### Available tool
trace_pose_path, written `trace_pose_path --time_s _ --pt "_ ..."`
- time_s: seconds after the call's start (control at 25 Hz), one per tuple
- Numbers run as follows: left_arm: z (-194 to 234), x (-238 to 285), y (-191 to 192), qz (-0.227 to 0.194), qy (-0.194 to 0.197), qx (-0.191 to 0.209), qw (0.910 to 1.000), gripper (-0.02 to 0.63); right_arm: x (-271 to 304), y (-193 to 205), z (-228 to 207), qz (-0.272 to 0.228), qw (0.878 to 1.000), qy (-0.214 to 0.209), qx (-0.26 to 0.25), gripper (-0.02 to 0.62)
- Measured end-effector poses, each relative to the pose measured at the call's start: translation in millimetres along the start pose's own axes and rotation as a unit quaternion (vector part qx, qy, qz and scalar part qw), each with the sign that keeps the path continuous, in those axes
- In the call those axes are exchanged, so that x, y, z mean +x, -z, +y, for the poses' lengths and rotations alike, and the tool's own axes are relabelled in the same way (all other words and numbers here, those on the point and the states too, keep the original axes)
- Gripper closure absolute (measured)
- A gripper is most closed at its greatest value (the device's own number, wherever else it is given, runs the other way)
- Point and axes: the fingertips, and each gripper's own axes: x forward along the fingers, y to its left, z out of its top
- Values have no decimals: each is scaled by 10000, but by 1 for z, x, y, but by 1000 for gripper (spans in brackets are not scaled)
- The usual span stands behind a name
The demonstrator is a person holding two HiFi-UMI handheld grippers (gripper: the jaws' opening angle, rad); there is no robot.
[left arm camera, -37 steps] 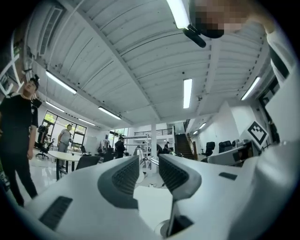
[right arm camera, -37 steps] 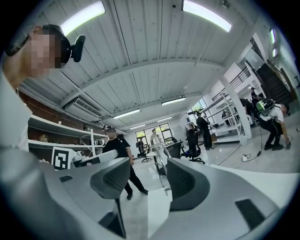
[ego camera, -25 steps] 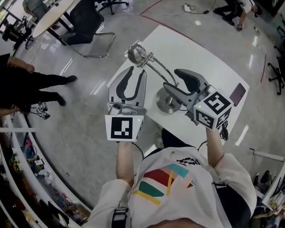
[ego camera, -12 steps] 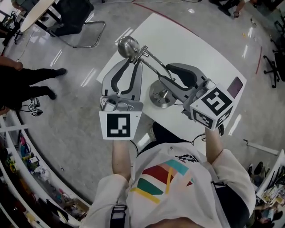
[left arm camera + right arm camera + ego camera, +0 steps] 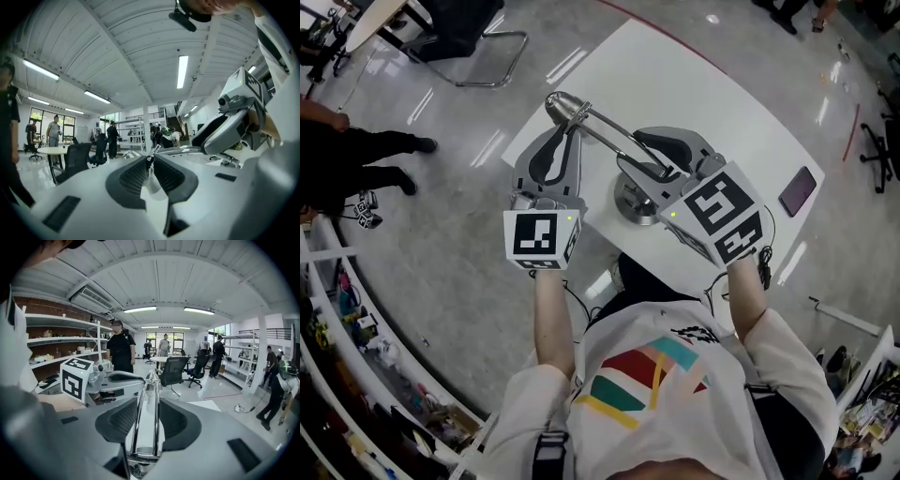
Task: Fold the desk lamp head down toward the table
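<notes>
A chrome desk lamp stands on the white table (image 5: 703, 84), its round base (image 5: 630, 202) near the front edge. Its double-rod arm (image 5: 609, 133) slants up-left to the lamp head (image 5: 561, 103). My left gripper (image 5: 567, 127) has its jaws closing, and the tips pinch the neck just behind the lamp head (image 5: 149, 161). My right gripper (image 5: 636, 155) is shut on the lamp arm, and both rods (image 5: 138, 427) run between its pads (image 5: 171, 420). In the right gripper view the lamp head (image 5: 151, 378) sits past the right gripper (image 5: 149, 404), with the left gripper (image 5: 117, 380) beside it.
A dark phone (image 5: 797, 190) lies near the table's right edge. A black chair (image 5: 459, 37) stands on the floor at the far left. A person in black (image 5: 347, 159) stands left of the table. Shelving runs along the lower left.
Both grippers sank. The right jaws shut on the lamp arm. The left jaws narrowed from wide open onto the neck of the lamp head, and the head came lower.
</notes>
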Motion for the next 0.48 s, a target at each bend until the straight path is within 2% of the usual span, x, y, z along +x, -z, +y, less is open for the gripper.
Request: trace_pose_path --time_s 0.16,0.28,0.4,0.48 --pt "-3 10 44 385 7 -182 9991 511 13 12 -5 182 9994 -240 198 442" --pt "-8 9 77 730 12 -207 9971 511 26 22 -2 608 9957 -486 504 442" --pt "-3 17 94 771 -47 -426 9961 511 43 25 -7 1041 9909 -570 641 440" --pt "-2 20 101 818 -23 -413 9958 511 49 27 -8 1303 9875 -611 641 440"
